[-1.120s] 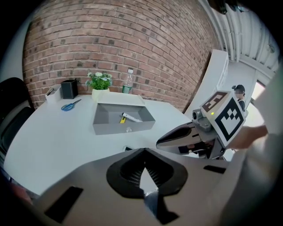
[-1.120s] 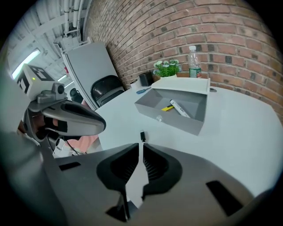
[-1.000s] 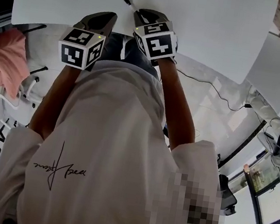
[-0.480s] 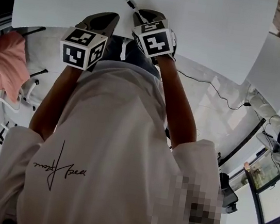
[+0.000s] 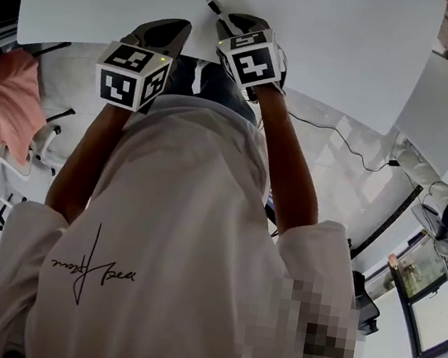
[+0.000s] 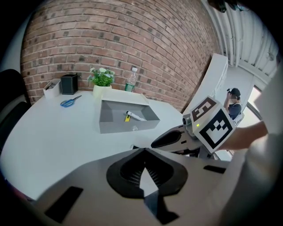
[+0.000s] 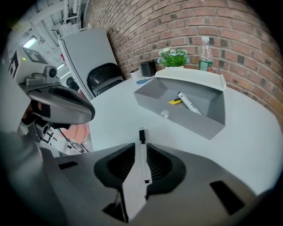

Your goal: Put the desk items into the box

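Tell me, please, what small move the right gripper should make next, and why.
Probably close the right gripper on the white pen. Its jaws have just been opening and now straddle the pen, which lies on the table short of the grey box; they do not seem to press it yet. A firm grip must come before any lift towards the box.

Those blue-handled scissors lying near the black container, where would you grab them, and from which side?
Probably across the blades just ahead of the blue loops, coming down from above. The scissors lie flat on the table, so only from the top can a jaw go each side; the blades look closed, one narrow bar, while the loops are wide and hollow.
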### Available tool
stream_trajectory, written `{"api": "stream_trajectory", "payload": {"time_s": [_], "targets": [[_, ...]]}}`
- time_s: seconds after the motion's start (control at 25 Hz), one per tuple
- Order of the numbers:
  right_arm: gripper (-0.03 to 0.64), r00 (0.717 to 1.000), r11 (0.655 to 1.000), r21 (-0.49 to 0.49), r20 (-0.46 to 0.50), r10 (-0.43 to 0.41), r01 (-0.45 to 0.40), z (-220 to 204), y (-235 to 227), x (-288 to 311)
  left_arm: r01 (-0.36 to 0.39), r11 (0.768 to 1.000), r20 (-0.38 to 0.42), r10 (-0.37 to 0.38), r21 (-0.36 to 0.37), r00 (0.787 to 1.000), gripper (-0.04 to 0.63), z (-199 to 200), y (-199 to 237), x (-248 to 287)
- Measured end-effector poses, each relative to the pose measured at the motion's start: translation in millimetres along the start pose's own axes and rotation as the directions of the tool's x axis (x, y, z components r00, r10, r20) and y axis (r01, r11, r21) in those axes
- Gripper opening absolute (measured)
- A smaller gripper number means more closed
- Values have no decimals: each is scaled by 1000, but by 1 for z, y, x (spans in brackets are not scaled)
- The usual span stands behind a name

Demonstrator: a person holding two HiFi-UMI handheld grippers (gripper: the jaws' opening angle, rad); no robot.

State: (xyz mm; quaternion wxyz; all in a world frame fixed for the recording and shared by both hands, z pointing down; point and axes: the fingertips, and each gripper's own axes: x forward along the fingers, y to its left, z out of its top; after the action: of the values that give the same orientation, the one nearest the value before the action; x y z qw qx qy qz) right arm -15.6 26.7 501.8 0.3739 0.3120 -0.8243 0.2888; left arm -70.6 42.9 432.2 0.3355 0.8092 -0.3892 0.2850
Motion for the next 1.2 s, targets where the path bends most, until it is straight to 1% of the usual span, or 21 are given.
{"api": "stream_trajectory", "payload": {"time_s": [0.56,0.72,0.92,1.2], "targets": [[97,997,1000,-10,-70,-10,9,-4,1,12,15,1000,-16,-15,-10,1000,5,-1,13,0],[97,997,1000,13,-81,-13,14,-5,2,15,19,1000,-22,-19,-11,1000,5,-3,18,0],[97,995,999,-23,-91,-40,38,-3,0,19,31,999,-28,-31,-13,999,5,-5,25,-3],[97,990,998,-20,-128,-54,52,-8,0,21,42,999,-31,-42,-13,999,5,-6,30,-2]]}}
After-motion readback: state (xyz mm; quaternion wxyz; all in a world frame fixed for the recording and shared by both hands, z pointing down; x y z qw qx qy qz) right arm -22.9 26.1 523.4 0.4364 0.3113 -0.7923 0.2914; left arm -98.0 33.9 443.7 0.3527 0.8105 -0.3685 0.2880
